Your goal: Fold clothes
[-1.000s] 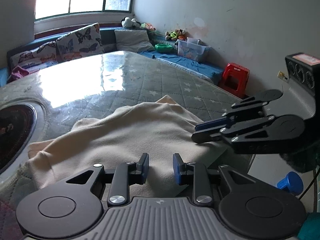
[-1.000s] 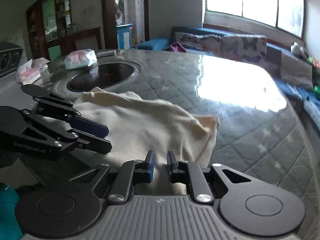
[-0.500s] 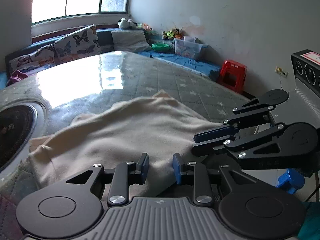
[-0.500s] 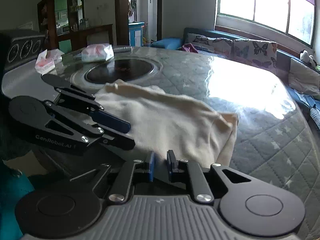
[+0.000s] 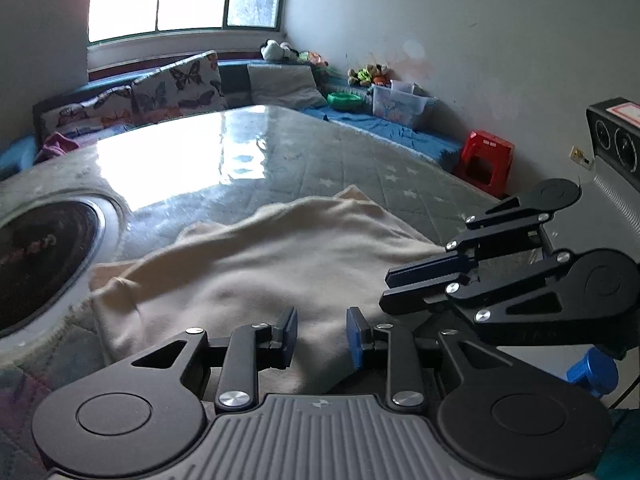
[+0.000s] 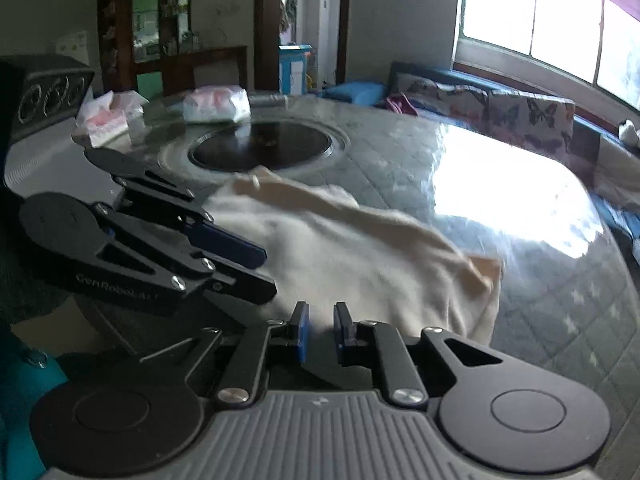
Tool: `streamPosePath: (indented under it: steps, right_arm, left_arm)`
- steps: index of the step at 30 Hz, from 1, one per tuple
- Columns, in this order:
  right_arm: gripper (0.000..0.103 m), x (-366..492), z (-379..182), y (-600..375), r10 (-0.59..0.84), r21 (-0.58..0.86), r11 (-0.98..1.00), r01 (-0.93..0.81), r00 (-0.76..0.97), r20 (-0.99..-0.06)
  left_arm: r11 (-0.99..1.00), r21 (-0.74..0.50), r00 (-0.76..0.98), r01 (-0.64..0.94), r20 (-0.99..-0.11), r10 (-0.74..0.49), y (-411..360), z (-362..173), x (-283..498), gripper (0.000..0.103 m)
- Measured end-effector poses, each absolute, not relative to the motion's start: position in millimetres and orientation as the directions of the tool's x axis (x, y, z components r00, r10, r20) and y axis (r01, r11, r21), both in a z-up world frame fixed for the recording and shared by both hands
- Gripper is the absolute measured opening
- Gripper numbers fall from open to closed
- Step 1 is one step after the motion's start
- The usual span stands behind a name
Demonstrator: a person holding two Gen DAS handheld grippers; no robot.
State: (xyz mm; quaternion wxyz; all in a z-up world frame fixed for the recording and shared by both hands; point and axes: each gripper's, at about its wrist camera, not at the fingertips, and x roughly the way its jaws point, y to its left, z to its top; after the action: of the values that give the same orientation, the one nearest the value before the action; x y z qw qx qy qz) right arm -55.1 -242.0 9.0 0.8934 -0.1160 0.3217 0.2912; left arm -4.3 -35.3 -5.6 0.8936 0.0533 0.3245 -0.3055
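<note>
Cream knitted garment (image 5: 288, 264): plain, no print. Grey-green quilted worktop (image 5: 360, 160) cover: diamond stitching with pale stars. Round black glossy inset (image 6: 262, 146), silver-rimmed. Butterfly-print cushions (image 5: 176, 84), upper left: white ground, dark and orange butterflies. Red plastic stool (image 5: 486, 162), right. Black fingers (image 5: 286, 330) with blue pads.

A large round table (image 6: 500, 184) fills the middle of both views, covered with a grey-green quilted cloth with pale stars under a glossy sheet that mirrors the window. A dark round inset (image 6: 262, 146) sits upper left of centre in the right wrist view. A cream garment (image 5: 256, 272) lies spread at the near edge. Two plastic-wrapped packs (image 6: 216, 104) rest at the far left rim.
</note>
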Motion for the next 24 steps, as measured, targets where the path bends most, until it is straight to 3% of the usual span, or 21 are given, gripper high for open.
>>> streamPosePath:
  steps: [9, 19, 24]
  right_arm:
    - [0.013, -46.9, 3.0, -235.7, 0.464, 0.012, 0.790, -0.613, 0.584, -0.666]
    - [0.013, -21.2, 19.9, -213.9, 0.516, -0.006, 0.742, -0.670, 0.578, -0.632]
    - [0.013, -6.5, 0.7, -202.4, 0.514, 0.014, 0.734, -0.679, 0.542, -0.665]
  left_arm:
    - [0.829, -0.110, 0.617, 0.549, -0.616, -0.490, -24.3, -6.3, -7.1, 0.030]
    - [0.886, -0.118, 0.668, 0.448, -0.615, -0.420, 12.8, -2.4, -13.8, 0.030]
    - [0.895, -0.151, 0.660, 0.421, -0.626, -0.416, 25.7, -8.3, -13.9, 0.030]
